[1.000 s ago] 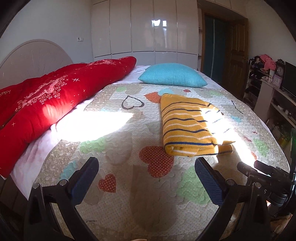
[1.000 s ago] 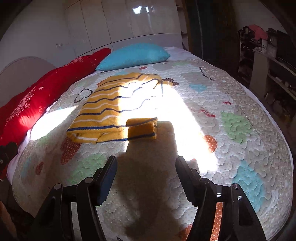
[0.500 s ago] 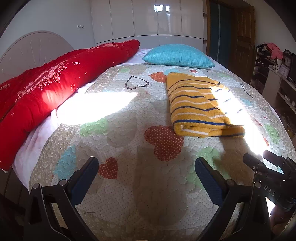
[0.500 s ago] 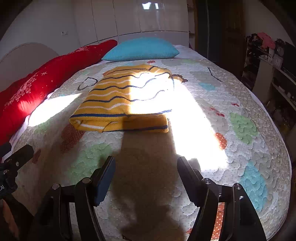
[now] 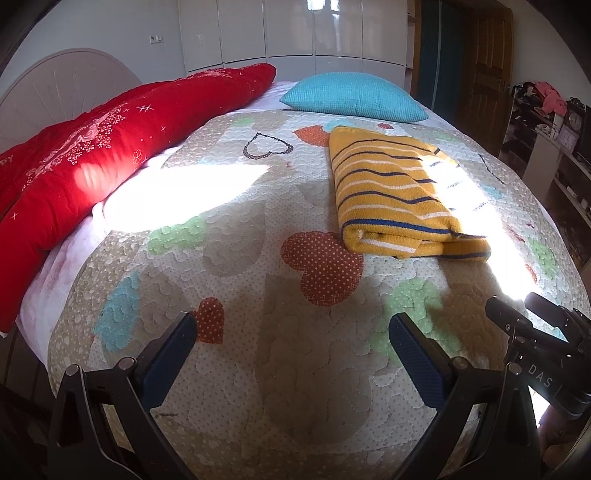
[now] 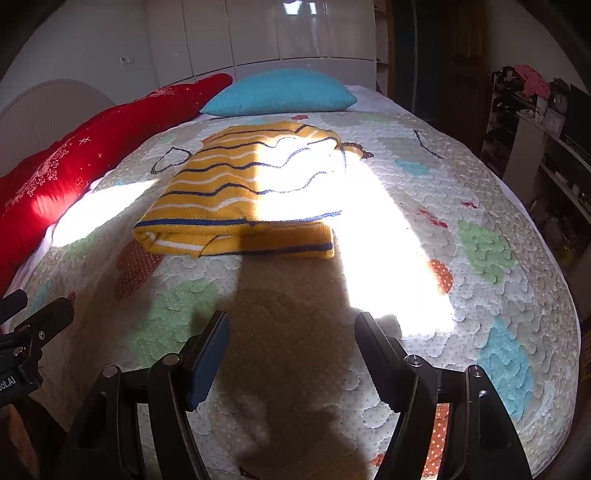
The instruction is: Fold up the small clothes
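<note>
While both claws hang spread and empty over the near end of the bed, the quilted bedspread [image 5: 236, 369] fills most of each view, its heart and cloud patches crossed by two hard bands of sunlight. Along its left edge lies a red duvet [image 5: 110, 147], bunched in a long roll; a turquoise pillow [image 5: 354, 96] rests at the far end before white wardrobe doors [image 5: 295, 33], and cluttered shelves [image 6: 539, 122] line the right wall. Midway up the bedspread sits the yellow striped sweater [image 6: 236, 206], folded into a thick rectangle, its lower layer protruding at the near right corner. The fold appears essentially finished; a good closing step would be to square that loose corner, approaching low from the near edge and pinching all layers together so that the stack does not slide apart. Left claw [image 5: 291, 347] and right claw [image 6: 291, 350] both stand well apart from the sweater.
</note>
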The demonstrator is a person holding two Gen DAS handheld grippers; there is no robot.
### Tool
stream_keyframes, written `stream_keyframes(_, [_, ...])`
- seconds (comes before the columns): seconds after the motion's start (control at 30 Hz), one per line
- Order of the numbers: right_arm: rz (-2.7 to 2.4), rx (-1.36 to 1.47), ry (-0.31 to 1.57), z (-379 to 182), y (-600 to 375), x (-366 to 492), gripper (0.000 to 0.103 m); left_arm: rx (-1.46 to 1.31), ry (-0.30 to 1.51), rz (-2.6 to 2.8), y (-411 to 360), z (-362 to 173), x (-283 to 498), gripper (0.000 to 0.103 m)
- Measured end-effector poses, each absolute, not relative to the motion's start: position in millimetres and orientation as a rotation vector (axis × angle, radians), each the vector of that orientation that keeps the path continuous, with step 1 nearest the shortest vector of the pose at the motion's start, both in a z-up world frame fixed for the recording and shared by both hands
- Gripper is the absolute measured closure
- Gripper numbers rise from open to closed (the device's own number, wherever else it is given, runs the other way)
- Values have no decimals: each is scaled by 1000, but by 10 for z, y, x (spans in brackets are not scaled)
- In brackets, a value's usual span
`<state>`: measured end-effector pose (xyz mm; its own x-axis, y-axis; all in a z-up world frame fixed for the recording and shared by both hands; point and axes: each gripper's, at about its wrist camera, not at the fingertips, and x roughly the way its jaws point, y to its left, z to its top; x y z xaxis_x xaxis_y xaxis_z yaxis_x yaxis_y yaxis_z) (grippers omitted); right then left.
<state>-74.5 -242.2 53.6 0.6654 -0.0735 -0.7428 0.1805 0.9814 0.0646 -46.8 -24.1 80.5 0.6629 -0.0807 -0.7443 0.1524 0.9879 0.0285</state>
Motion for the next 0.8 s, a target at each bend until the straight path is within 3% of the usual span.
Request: stream_keyframes(0.8, [-210,130,881,449,-2514,-709,25,77,930,-178,-313,591,-421,0])
